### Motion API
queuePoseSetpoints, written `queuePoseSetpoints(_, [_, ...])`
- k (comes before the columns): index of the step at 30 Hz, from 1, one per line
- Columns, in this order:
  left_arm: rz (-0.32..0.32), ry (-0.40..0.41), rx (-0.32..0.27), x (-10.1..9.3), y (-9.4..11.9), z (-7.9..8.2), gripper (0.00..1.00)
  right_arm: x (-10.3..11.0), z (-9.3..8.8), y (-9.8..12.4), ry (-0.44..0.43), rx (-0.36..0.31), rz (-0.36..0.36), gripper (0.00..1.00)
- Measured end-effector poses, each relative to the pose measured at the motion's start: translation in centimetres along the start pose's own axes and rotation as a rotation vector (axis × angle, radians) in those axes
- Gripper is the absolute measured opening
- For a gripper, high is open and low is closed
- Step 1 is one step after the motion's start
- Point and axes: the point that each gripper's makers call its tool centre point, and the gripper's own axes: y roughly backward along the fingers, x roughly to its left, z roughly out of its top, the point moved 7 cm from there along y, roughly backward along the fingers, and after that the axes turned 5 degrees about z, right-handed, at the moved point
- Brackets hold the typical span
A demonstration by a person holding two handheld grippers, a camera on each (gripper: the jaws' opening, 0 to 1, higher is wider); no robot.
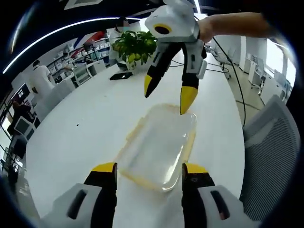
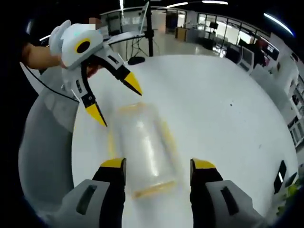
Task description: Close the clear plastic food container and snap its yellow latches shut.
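The clear rectangular plastic food container with yellow latches (image 1: 159,145) lay on the round white tabletop (image 1: 90,128). The left gripper (image 1: 149,173) and right gripper (image 2: 157,170) faced each other across it, jaws spread wide, grasping nothing.

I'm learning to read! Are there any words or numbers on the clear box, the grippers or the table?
None can be read.
Container: clear with yellow latches, no label visible.
Both grippers, left gripper and right gripper: no writing seen.
White table: no writing seen.
Background shelves: too small and blurred to read.
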Motion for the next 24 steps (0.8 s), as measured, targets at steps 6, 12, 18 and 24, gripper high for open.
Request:
queuePoseSetpoints(6, [-0.015, 0.073, -0.003, 0.0, -0.1, -1.0, 0.52, 0.7, -1.1, 0.1, -0.016, -0.012, -0.007, 0.52])
queuePoseSetpoints(12, [-0.015, 0.105, -0.005, -0.2, -0.2, -1.8, 0.56, 1.6, -2.2, 0.2, -0.042, -0.033, -0.018, 0.55])
queuePoseSetpoints(18, [-0.035, 0.141, -0.003, -0.5, -0.6, -2.6, 0.57, 2.3, -3.5, -0.2, -0.052, -0.033, -0.027, 0.56])
queuePoseSetpoints(24, [-0.038, 0.137, 0.015, -0.7, -1.3, -3.0, 0.56, 2.4, -4.1, -0.6, -0.056, -0.042, -0.051, 0.56])
